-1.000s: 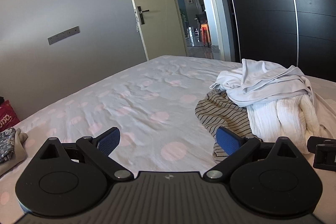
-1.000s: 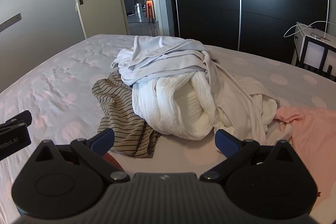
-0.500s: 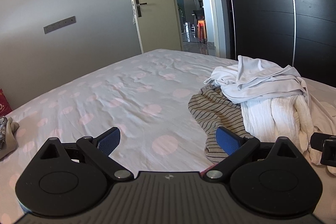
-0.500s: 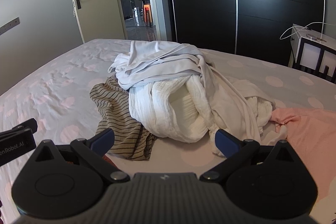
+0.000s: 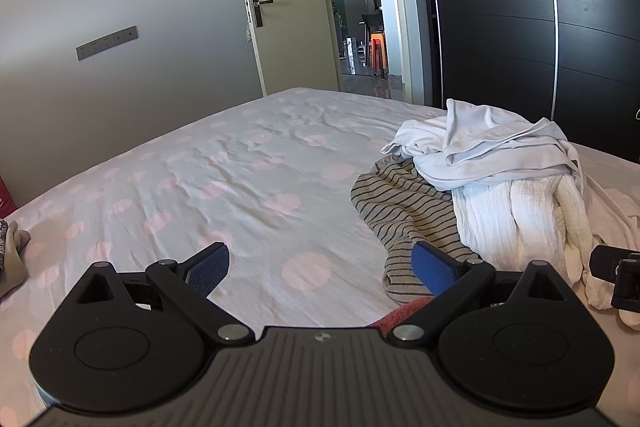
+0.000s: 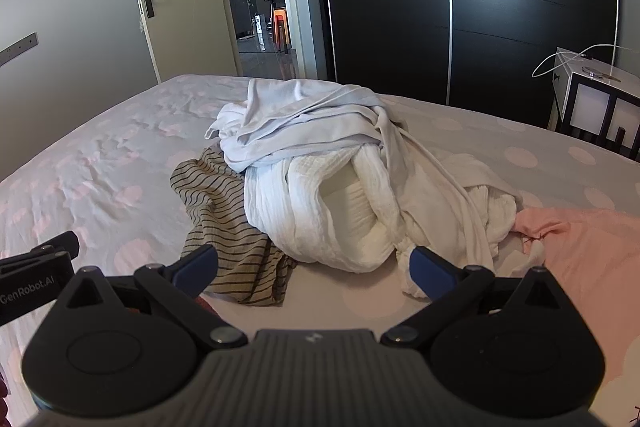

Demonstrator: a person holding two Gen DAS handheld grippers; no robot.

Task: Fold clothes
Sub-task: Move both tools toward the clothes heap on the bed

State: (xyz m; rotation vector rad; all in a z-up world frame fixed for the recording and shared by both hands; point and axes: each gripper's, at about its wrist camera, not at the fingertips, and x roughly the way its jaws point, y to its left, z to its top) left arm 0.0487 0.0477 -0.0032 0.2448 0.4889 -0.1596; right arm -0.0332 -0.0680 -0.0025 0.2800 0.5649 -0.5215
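Bedroom around us

We see a dotted bed (image 5: 248,187), an open door (image 5: 280,7), a black wardrobe (image 6: 460,19) and a white bedside cabinet (image 6: 592,99) beside it.

Left gripper (image 5: 322,267) is wide open, blue pads (image 5: 208,267) splayed far apart, nothing between them, both linkage arms spread out flat from the ribbed grey body. Right gripper (image 6: 314,269) is the same story: jaws fully parted, blue pads (image 6: 432,273) empty, pointing forward and level. The two sit side by side. From the left wrist view, the right gripper's black edge pokes in just to the right of the left one; from the right wrist view, the left gripper's black side shows just to the left.
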